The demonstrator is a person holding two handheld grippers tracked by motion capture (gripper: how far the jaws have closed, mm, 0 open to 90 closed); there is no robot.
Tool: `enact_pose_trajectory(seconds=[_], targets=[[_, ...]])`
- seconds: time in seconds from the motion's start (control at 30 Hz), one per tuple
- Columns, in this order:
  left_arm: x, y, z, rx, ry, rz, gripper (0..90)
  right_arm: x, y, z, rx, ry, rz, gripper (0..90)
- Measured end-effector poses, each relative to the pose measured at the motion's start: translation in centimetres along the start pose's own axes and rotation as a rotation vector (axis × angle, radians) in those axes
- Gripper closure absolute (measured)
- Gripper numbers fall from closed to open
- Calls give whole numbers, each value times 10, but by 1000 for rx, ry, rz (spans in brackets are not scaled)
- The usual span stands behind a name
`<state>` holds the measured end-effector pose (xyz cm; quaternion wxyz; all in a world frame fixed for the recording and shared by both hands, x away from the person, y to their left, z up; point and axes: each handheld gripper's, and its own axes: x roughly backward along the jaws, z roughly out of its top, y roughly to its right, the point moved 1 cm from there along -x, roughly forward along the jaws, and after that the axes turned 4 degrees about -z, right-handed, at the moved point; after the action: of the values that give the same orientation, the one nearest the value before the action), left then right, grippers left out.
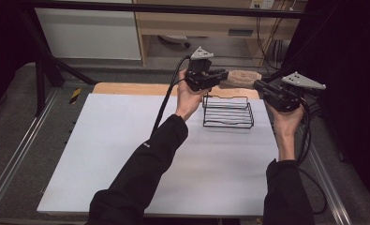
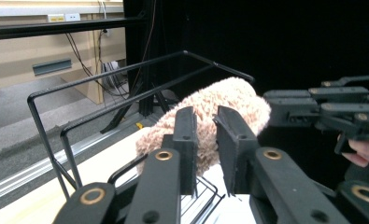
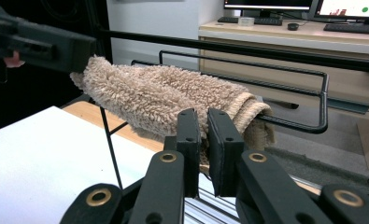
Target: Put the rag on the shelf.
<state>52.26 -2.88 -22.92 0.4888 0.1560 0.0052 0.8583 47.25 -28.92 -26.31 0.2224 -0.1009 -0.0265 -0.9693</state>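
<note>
A fluffy beige towel (image 1: 241,78), rolled lengthwise, is stretched between my two grippers above the far edge of a black wire rack (image 1: 227,112). My left gripper (image 1: 222,75) grips its left end; in the left gripper view the towel (image 2: 219,100) fills the narrow gap between the jaws of this gripper (image 2: 205,126). My right gripper (image 1: 260,86) is shut on the right end. In the right gripper view the towel (image 3: 159,98) hangs against the rack's top rail (image 3: 266,77) beyond my right gripper (image 3: 203,126). Whether the towel rests on the rail I cannot tell.
The rack stands on a white sheet (image 1: 126,154) that covers a wooden table (image 1: 126,88). A black frame bar (image 1: 173,8) crosses behind the table. Cables trail from both grippers, and a dark curtain hangs at the right.
</note>
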Motion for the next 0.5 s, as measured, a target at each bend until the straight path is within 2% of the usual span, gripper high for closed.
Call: enact_pose_trajectory(seconds=[0.13,0.23,0.3,0.5], targets=[[-2,-1,0,19,15,-4,790,-1,1,-2,1,-2,-1,836],[2,-3,3,32,51,-5,805,-1,0,-2,6,-5,-1,836],[5,-4,7,44,58,-16,803,-2,0,-2,10,-8,-3,836],[-2,-2,1,41,-22,-19,857,-1,0,-3,7,-5,-1,836]])
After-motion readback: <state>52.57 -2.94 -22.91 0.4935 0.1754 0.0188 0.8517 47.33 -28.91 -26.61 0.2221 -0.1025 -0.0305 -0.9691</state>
